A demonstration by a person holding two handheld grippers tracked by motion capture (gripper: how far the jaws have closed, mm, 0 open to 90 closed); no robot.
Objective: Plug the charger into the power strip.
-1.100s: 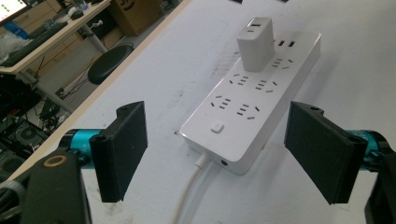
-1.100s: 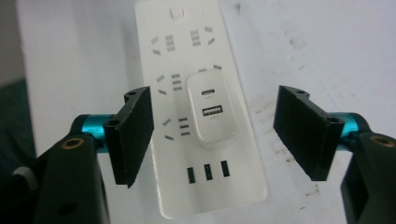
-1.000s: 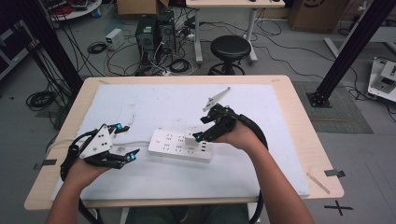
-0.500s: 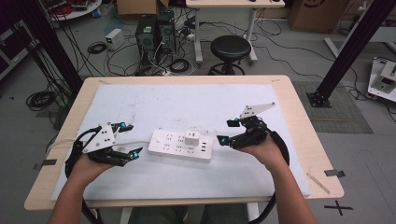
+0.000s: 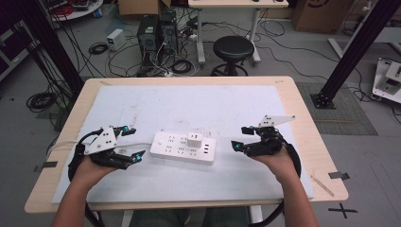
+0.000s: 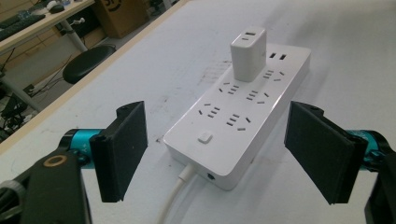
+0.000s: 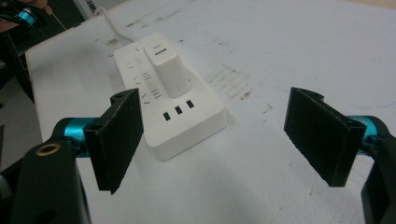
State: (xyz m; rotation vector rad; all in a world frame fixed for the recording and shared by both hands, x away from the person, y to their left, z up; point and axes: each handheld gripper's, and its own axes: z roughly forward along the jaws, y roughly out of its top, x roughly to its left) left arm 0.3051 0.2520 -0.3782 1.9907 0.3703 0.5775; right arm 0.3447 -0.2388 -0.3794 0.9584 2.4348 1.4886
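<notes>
Cables, a black stool and computer towers crowd the floor beyond a wooden surface topped with a scuffed white mat, and that is where the action sits.

Left gripper first: jaws spread wide, nothing between the pads, pointing toward the near end of the white power strip. In the left gripper view the two black pads stand on either side of the strip's cable end without touching it, the white cable running out between them toward the camera. The left hand rests low on the mat at the left.

Over to the right gripper: its jaws have just been opening and now stand wide apart, empty, nothing between them. It sits clear of the strip's right end, a gap of bare mat in between, aimed at the strip from the other side. The right hand holds it just above the mat, the grey three-cornered plate tilting up behind it.

Between the two, the power strip lies flat at the middle of the mat, slightly angled. A white charger block stands upright, plugged into the upper row of sockets near the right half of the strip. In the right gripper view the charger sits just behind the three USB ports at the strip's near end.
</notes>
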